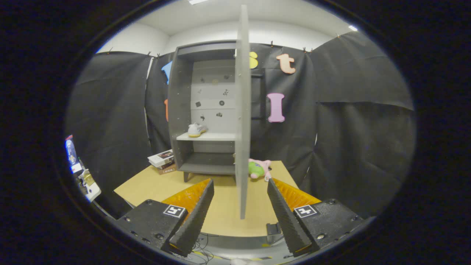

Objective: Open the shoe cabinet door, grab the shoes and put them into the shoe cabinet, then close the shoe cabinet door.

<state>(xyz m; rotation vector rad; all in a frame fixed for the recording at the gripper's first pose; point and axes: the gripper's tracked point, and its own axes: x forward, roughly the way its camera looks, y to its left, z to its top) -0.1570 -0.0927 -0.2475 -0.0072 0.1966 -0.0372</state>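
The gripper [240, 217] is wide and holds nothing; the door [242, 110] stands edge-on at 12 o'clock between its fingers, swung fully out. A shoe [197, 129] already lies on the shelf [206, 137] at 11 o'clock, inside the cabinet [180, 110]. Risk, as I judge: pushing the door's thin edge off-centre may make a finger slip past it. The toy [259, 168] at 1 o'clock sits near the door's swing. The table [154, 186] gives free room at 10 o'clock

Illumination is even and moderately bright, supplied by ceiling panels [197, 1]. Focus is sharp throughout. Fisheye distortion bends lines outward; the cabinet interior [206, 152] beneath its shelf lies in shadow.
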